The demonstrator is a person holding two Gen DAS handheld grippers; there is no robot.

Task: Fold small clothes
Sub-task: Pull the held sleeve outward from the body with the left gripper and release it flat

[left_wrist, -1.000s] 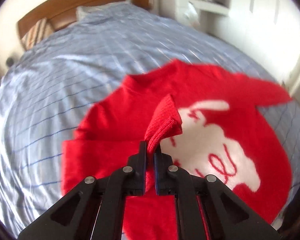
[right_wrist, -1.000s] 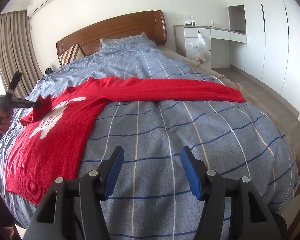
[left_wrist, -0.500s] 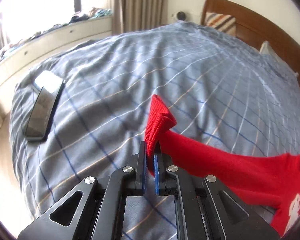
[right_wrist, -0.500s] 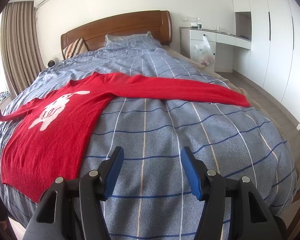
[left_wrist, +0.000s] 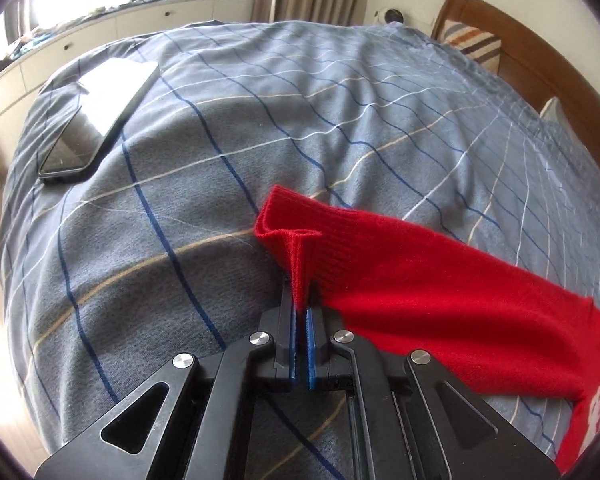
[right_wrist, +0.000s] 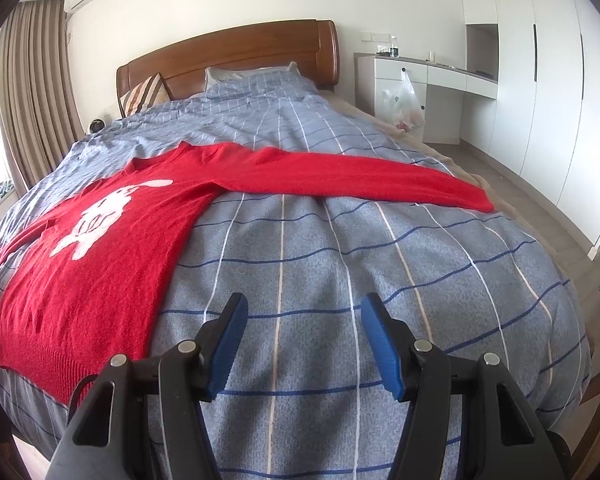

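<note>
A red sweater (right_wrist: 112, 256) with a white rabbit print lies face up on the blue checked bedcover (right_wrist: 340, 280). Its far sleeve (right_wrist: 360, 176) stretches out flat to the right. My left gripper (left_wrist: 300, 300) is shut on the ribbed cuff (left_wrist: 292, 240) of the other sleeve, which is drawn out straight to the left, low over the bedcover (left_wrist: 180, 220). My right gripper (right_wrist: 300, 340) is open above the bed's foot end, nothing between its blue pads (right_wrist: 232, 344), well clear of the sweater.
A dark phone (left_wrist: 96, 120) lies near the bed's left corner, beyond the held cuff. A wooden headboard (right_wrist: 228, 56) and pillows stand at the far end. A white desk with a plastic bag (right_wrist: 400, 104) and wardrobes line the right wall.
My left gripper carried the cuff off the sweater's chest and out to the left, straightening the sleeve, then lowered it toward the cover. The right gripper stayed put.
</note>
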